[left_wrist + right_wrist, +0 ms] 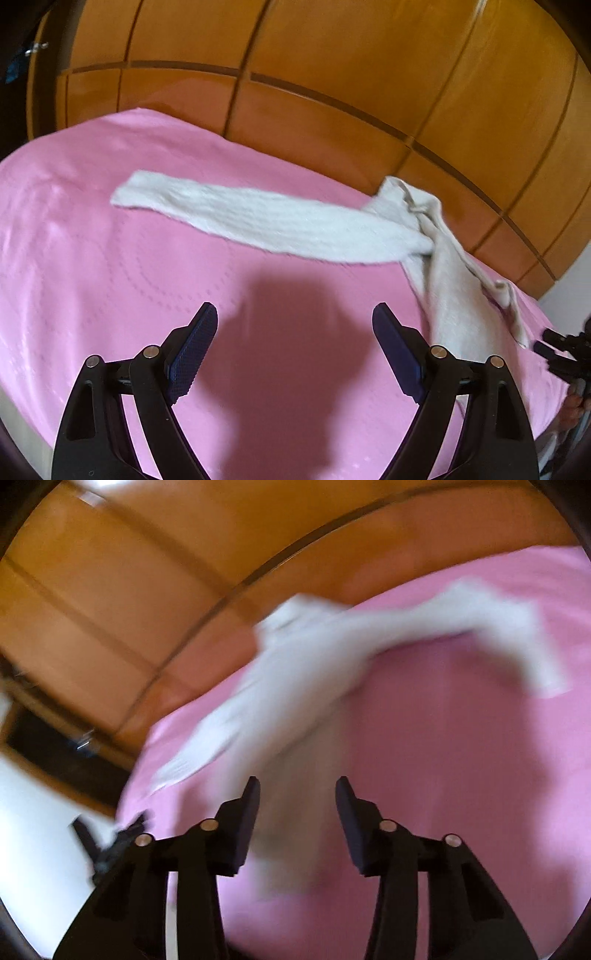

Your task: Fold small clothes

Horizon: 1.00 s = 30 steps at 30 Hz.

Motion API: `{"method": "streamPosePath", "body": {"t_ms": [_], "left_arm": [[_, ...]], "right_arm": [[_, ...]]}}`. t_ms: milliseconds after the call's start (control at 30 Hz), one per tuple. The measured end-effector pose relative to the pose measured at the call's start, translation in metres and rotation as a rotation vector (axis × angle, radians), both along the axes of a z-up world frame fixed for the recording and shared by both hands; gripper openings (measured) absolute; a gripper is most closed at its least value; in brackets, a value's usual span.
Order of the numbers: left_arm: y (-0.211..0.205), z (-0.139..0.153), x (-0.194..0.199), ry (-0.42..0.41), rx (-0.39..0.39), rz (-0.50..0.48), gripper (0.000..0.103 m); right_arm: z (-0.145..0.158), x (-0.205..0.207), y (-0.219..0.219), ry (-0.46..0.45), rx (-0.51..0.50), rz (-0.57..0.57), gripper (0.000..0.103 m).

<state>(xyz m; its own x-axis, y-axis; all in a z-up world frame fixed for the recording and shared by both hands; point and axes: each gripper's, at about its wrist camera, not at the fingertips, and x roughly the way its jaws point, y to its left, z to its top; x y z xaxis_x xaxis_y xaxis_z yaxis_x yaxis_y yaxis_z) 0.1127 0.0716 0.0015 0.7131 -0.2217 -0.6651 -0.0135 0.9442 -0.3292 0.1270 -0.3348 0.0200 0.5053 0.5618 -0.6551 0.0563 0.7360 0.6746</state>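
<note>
Socks (pixel 280 221) lie crossed on the pink bed (pixel 92 240) — neither is held.
Wardrobe (pixel 332 74) panels rise behind the bed; the pair is spread out long, probably so the ends can be matched before folding. Left gripper (pixel 294 325) hovers above bare bedding, jaws wide apart; right gripper (pixel 297 797) — its view blurred — hangs near one sock, released too.

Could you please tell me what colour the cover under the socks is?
Pink: the bed cover under the white socks shows best in the left wrist view.
</note>
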Motion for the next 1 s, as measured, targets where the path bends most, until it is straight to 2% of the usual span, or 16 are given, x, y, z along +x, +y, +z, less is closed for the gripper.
{"method": "streamPosePath", "body": {"t_ms": [67, 100, 167, 233, 300, 400, 500, 567, 633, 700, 733, 767, 867, 900, 1000], "left_arm": [[-0.004, -0.001, -0.006, 0.003, -0.004, -0.013, 0.085], [-0.006, -0.002, -0.010, 0.006, -0.003, -0.019, 0.085], [-0.005, -0.003, -0.017, 0.009, -0.011, -0.023, 0.085], [-0.001, -0.003, -0.023, 0.006, -0.020, -0.022, 0.085], [0.003, -0.005, -0.029, -0.002, -0.026, -0.017, 0.085], [0.008, -0.012, -0.032, 0.015, -0.046, -0.015, 0.085], [0.009, -0.017, -0.033, 0.033, -0.070, -0.006, 0.085], [0.008, -0.017, -0.035, 0.036, -0.089, -0.005, 0.085], [0.006, -0.017, -0.039, 0.038, -0.099, -0.011, 0.085], [0.003, -0.018, -0.042, 0.038, -0.099, -0.020, 0.085], [0.002, -0.018, -0.043, 0.040, -0.100, -0.024, 0.085], [0.001, -0.018, -0.044, 0.044, -0.106, -0.033, 0.085], [-0.009, -0.020, -0.046, 0.059, -0.132, -0.089, 0.084], [-0.015, -0.019, -0.046, 0.058, -0.140, -0.120, 0.075], [-0.038, -0.020, -0.040, 0.085, -0.201, -0.225, 0.070]], "right_arm": [[-0.009, 0.013, 0.044, 0.000, 0.061, 0.078, 0.038], [-0.014, 0.020, 0.068, 0.019, 0.060, 0.114, 0.038], [-0.023, 0.026, 0.102, 0.102, -0.009, 0.134, 0.038], [-0.024, 0.022, 0.113, 0.112, 0.024, 0.129, 0.038], [-0.023, 0.017, 0.110, 0.098, 0.030, 0.096, 0.038], [-0.021, 0.016, 0.097, 0.065, -0.015, 0.053, 0.047], [-0.023, 0.020, 0.082, 0.052, -0.043, 0.001, 0.047], [-0.029, 0.024, 0.083, 0.064, -0.015, 0.012, 0.047], [-0.037, 0.033, 0.090, 0.082, -0.030, 0.020, 0.046], [-0.046, 0.034, 0.091, 0.111, -0.020, 0.025, 0.038], [-0.046, 0.033, 0.093, 0.105, -0.022, 0.033, 0.020], [-0.043, 0.033, 0.095, 0.090, -0.041, 0.042, 0.013], [-0.013, 0.030, 0.076, 0.001, 0.008, 0.013, 0.010], [0.007, 0.028, 0.062, -0.063, 0.001, -0.009, 0.010], [0.053, 0.022, 0.015, -0.177, -0.007, -0.090, 0.009]]}}
